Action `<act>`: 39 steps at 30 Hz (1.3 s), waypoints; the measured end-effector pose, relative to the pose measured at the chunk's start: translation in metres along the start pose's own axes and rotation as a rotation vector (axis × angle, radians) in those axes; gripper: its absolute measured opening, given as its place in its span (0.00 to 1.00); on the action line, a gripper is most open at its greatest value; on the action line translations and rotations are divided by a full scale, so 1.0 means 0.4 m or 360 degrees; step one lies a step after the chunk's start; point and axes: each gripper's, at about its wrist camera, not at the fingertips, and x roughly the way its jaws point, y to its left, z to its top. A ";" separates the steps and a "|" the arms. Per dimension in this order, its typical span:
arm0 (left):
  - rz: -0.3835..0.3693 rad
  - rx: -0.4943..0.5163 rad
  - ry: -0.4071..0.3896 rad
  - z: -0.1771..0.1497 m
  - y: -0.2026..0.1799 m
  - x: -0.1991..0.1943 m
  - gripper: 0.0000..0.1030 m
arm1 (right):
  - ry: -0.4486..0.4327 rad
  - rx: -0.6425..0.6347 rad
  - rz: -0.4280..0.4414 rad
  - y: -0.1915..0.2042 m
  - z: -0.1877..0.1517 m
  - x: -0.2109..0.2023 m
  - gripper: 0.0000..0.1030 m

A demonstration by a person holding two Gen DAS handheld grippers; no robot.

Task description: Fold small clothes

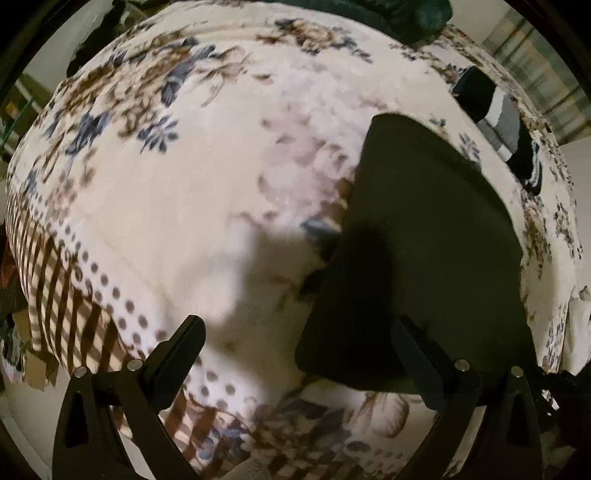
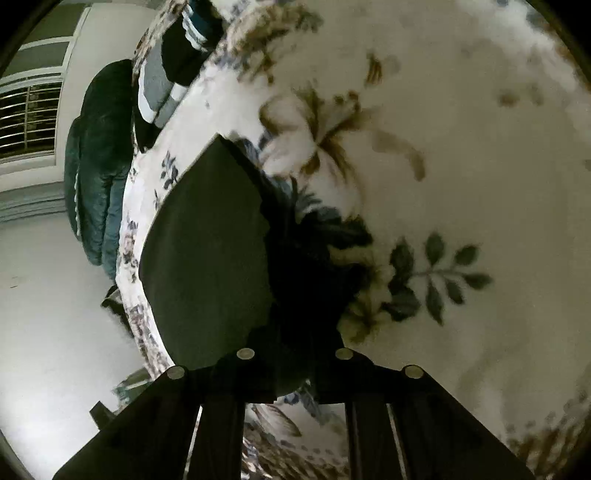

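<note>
1. Left wrist view: we look almost straight down on a bed covered by a cream floral blanket [image 1: 207, 192], with blue and brown flowers, a dotted band and a brown checked border along its left edge.
2. We see our left gripper [image 1: 295, 339] with its two black fingers [image 1: 177, 358] spread wide apart and nothing pinched between them.
3. A dark garment [image 1: 424, 266] lies flat on the blanket; its lower edge passes behind the right-hand finger of this tool, and most of it sits right of centre.
4. A folded striped garment [image 1: 495, 114], black with white and grey bands, rests near the far right edge of the bed, apart from the dark piece.
5. A dark green quilted item [image 1: 410, 18] shows at the top rim, beyond the blanket.
6. Right wrist view: our right gripper [image 2: 293, 365] has its jaws drawn close together over the near edge of the dark garment [image 2: 207, 273]; the cloth reaches down between the fingers, but deep shadow there leaves us unable to tell whether the pads actually pinch it.
7. Here the dark garment lies along the bed's edge on the floral blanket [image 2: 443, 184], with pale floor [image 2: 48, 314] to its left.
8. The striped garment [image 2: 166, 81] sits farther up that same edge, and the green quilted item [image 2: 99, 166] hangs beside the bed below a window [image 2: 29, 114].
</note>
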 end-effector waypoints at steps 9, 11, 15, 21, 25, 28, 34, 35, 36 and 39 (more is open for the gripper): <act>-0.0046 0.0115 -0.0052 0.077 -0.016 0.048 1.00 | 0.0233 0.0058 -0.0114 -0.084 0.051 0.078 0.21; -0.0111 0.0145 -0.0069 0.101 -0.016 0.063 1.00 | 0.0208 0.0001 -0.0095 -0.081 0.090 0.053 0.50; -0.0432 0.0241 0.0010 0.163 -0.026 0.139 1.00 | 0.0280 -0.0168 0.0067 -0.060 0.187 0.087 0.69; -0.0684 0.0337 0.0208 0.198 -0.069 0.259 1.00 | 0.0636 -0.0382 0.0323 0.011 0.295 0.285 0.70; -0.0741 0.0433 0.0196 0.205 -0.115 0.273 1.00 | 0.0833 -0.0535 0.0460 0.093 0.275 0.363 0.71; -0.0745 0.0427 0.0170 0.219 -0.131 0.274 0.99 | 0.0889 -0.0583 0.0476 0.136 0.251 0.409 0.71; -0.0806 0.0404 0.0113 0.241 -0.137 0.230 0.26 | 0.0797 -0.0531 0.0484 0.121 0.222 0.376 0.29; -0.0801 0.0411 0.0107 0.243 -0.140 0.218 0.24 | 0.0776 -0.0521 0.0489 0.117 0.220 0.363 0.24; -0.0796 0.0420 0.0106 0.245 -0.146 0.208 0.22 | 0.0757 -0.0517 0.0484 0.119 0.219 0.348 0.23; -0.0776 0.0459 0.0115 0.256 -0.167 0.174 0.20 | 0.0718 -0.0493 0.0477 0.138 0.213 0.312 0.20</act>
